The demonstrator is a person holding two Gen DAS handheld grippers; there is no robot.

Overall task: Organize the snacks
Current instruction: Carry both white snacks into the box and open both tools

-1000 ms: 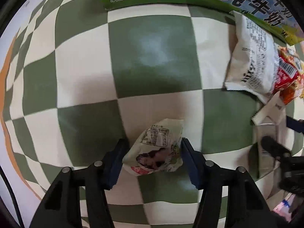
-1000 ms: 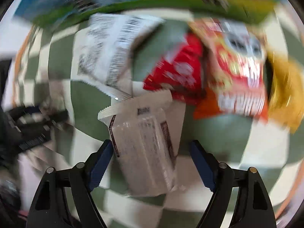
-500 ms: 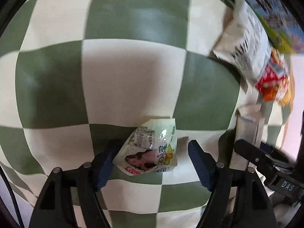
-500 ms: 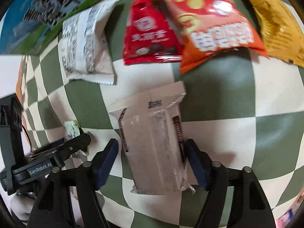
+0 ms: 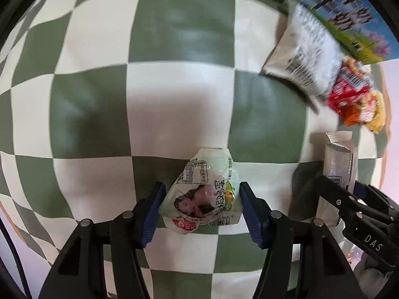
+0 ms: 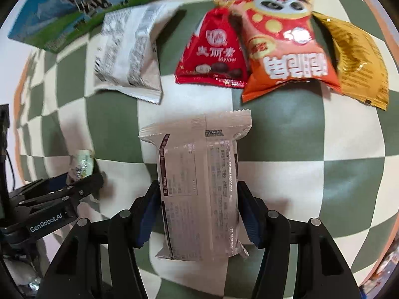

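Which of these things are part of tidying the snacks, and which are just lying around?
Job: green snack packet in left gripper; clear wrapped bar in right gripper; white packet, red packet, orange bag, yellow bag.
Lying about: milk carton box, checkered cloth.

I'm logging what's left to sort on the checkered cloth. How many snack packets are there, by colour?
White or clear: 2, the printed white packet and the long clear packet
Pale green: 1
Red: 1
Orange: 1
Yellow: 1
Total: 6 packets
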